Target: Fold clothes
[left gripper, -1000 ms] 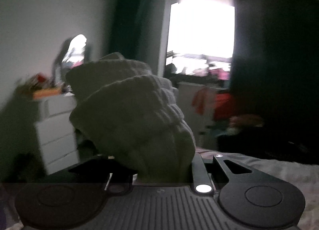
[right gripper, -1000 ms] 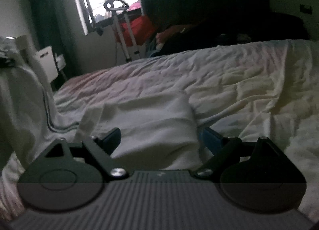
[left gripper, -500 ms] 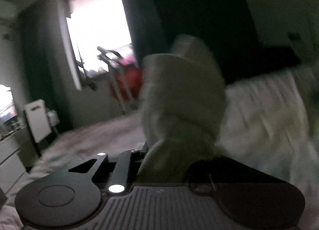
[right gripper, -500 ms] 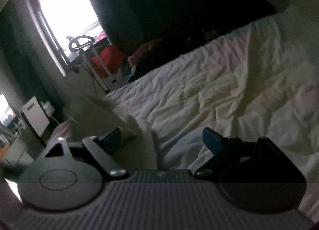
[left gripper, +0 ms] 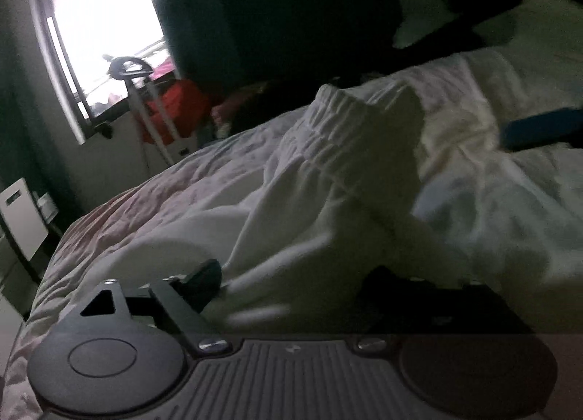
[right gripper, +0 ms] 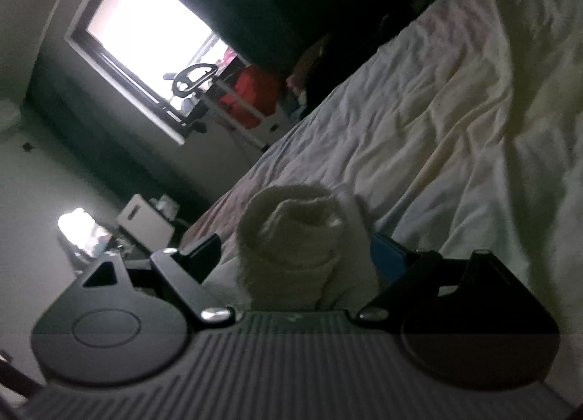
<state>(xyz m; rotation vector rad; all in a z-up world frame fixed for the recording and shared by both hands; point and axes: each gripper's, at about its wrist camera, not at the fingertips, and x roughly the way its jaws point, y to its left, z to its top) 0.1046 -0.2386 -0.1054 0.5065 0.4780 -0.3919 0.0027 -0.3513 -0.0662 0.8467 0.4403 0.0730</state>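
Across the bed: lines run from the biggest thing down to the smallest.

Bed: fills most of both views; covered in a pale, heavily wrinkled sheet, pinkish toward the near-left edge.

Window: bright and blown out, on the far wall at upper left, with dark curtain to its right. The right wrist view is tilted, so the window and bed sit at a slant.

Rack with red cloth: below the window, beside the far edge of the bed; details are too dim to make out.

White garment: lies bunched on the sheet straight ahead of the left tool, its gathered elastic band raised at the far end. One fold drapes over the tool's right side.

Rolled end of the white garment: in the right wrist view, a thick ribbed cuff stands between the two fingers.

Left gripper: fingers spread wide with the cloth lying loosely between them, not pinched. The right finger is hidden under the fold.

Right gripper: jaws apart, a gap showing on each side of the cuff; no grip is visible. Its blue pad sits just beside the cloth.
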